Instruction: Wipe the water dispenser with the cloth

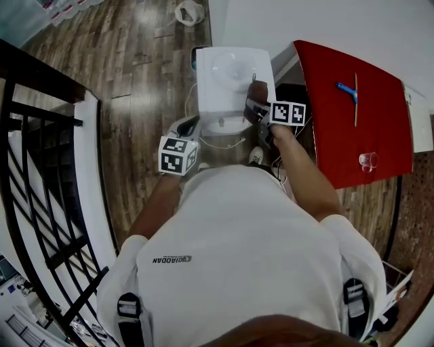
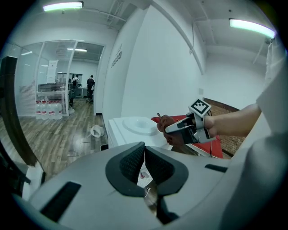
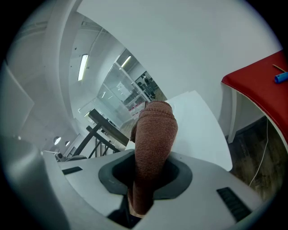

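Note:
The white water dispenser [image 1: 227, 76] stands in front of me, seen from above. My right gripper [image 1: 256, 103] is shut on a brown cloth [image 1: 258, 88] and holds it against the right side of the dispenser's top. In the right gripper view the cloth [image 3: 153, 134] sticks up out of the right gripper [image 3: 150, 173], with the dispenser's white top [image 3: 200, 123] behind it. My left gripper [image 1: 188, 129] hangs by the dispenser's left front corner. Its pads [image 2: 132, 162] are together with nothing between them. From there I see the dispenser [image 2: 135, 128], the right gripper [image 2: 182, 130] and the cloth [image 2: 164, 124].
A red table [image 1: 352, 118] stands right of the dispenser, with a blue object [image 1: 346, 89], a thin stick [image 1: 356, 101] and a clear glass [image 1: 368, 160] on it. A black railing [image 1: 41, 176] runs along the left. A white bag [image 1: 190, 11] lies on the wooden floor.

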Available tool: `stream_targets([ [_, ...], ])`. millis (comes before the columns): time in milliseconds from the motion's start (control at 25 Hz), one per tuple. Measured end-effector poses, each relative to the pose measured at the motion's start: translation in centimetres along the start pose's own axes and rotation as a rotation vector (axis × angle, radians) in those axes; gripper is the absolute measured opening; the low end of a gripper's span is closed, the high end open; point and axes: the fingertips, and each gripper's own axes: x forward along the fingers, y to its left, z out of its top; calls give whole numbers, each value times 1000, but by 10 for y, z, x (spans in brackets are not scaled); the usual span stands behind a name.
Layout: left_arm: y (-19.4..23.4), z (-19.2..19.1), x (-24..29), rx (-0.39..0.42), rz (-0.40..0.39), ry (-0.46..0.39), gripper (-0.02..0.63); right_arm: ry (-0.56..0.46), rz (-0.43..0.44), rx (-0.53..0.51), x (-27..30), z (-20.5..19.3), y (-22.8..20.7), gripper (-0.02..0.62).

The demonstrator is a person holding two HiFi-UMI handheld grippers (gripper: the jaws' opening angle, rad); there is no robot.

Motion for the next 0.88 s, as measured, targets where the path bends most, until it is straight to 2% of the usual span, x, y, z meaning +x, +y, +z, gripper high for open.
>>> stream_targets([
  [280,-7,1,4,16,-15,6,0,-42,-58,73,-26,3,-39,66],
  [640,-3,6,6,21,-18,0,2,-92,-163,110,-53,8,-88,66],
  [760,0,7,5,13,-15,-3,2,-101,-222,89,-65,8,-103,66],
  [880,3,6,6,8,-9,-3,2,-112,-291,7,-74,11,-107,66],
])
